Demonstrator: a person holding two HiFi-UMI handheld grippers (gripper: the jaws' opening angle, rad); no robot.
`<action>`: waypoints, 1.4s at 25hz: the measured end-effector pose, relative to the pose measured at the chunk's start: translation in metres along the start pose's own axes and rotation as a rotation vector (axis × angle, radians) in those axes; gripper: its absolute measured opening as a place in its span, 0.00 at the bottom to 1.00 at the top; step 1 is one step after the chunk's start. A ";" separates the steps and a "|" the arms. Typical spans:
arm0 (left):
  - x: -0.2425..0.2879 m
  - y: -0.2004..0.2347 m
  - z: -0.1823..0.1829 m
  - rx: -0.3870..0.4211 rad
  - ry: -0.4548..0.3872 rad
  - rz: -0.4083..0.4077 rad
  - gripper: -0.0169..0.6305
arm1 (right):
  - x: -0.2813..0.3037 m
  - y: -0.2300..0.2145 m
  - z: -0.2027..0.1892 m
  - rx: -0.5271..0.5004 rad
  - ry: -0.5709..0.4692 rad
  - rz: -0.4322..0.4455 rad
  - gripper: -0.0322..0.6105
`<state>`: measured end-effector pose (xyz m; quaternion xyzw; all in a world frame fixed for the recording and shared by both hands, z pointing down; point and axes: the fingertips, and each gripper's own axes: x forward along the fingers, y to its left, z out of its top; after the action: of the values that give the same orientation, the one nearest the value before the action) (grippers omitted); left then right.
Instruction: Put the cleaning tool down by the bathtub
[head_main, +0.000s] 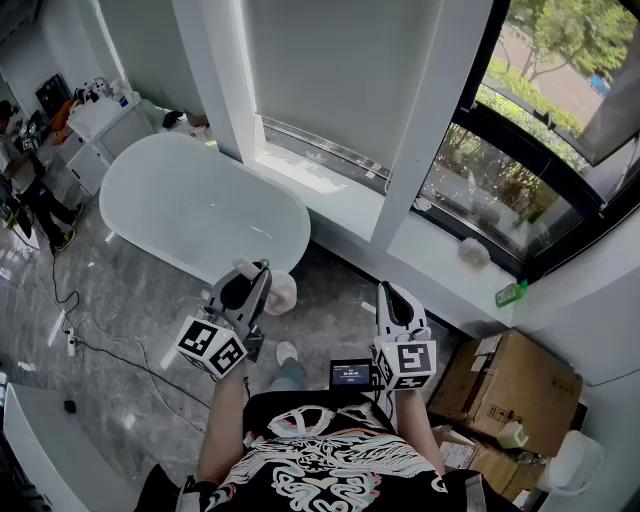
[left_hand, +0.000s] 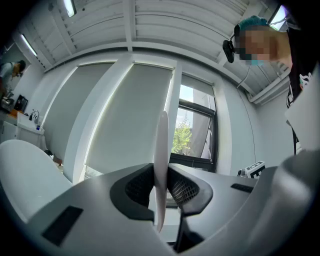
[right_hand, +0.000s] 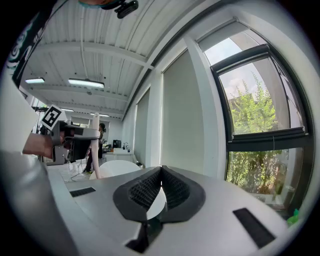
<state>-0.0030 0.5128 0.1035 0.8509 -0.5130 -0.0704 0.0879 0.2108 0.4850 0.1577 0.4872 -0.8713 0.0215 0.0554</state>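
Note:
My left gripper (head_main: 261, 270) is shut on the cleaning tool (head_main: 281, 294), a white stick handle with a pale round head that hangs over the floor just off the tub's near end. In the left gripper view the thin white handle (left_hand: 161, 150) stands upright, pinched between the dark pads of that gripper (left_hand: 161, 186). The white oval bathtub (head_main: 200, 205) lies ahead and to the left, also seen as the tub (left_hand: 20, 172) low left. My right gripper (head_main: 388, 291) is shut with nothing in it; its pads (right_hand: 150, 187) meet at the tips (right_hand: 160, 174).
A white window sill (head_main: 330, 185) and pillar run behind the tub. Cardboard boxes (head_main: 510, 385) stand at the right. A cable (head_main: 90, 340) trails over the grey marble floor. A person (head_main: 20, 170) stands far left by a white cabinet (head_main: 105, 125).

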 end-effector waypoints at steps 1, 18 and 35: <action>0.001 0.002 -0.002 -0.001 0.001 0.001 0.15 | 0.003 -0.002 -0.001 -0.002 0.001 -0.002 0.09; 0.027 -0.002 -0.016 -0.005 0.022 0.008 0.15 | 0.024 -0.016 -0.007 0.043 0.023 0.095 0.09; 0.088 0.033 -0.018 -0.034 0.025 -0.026 0.15 | 0.071 -0.057 -0.013 0.087 0.033 0.054 0.09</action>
<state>0.0129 0.4208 0.1260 0.8567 -0.4995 -0.0699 0.1079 0.2237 0.3963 0.1780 0.4651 -0.8813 0.0687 0.0480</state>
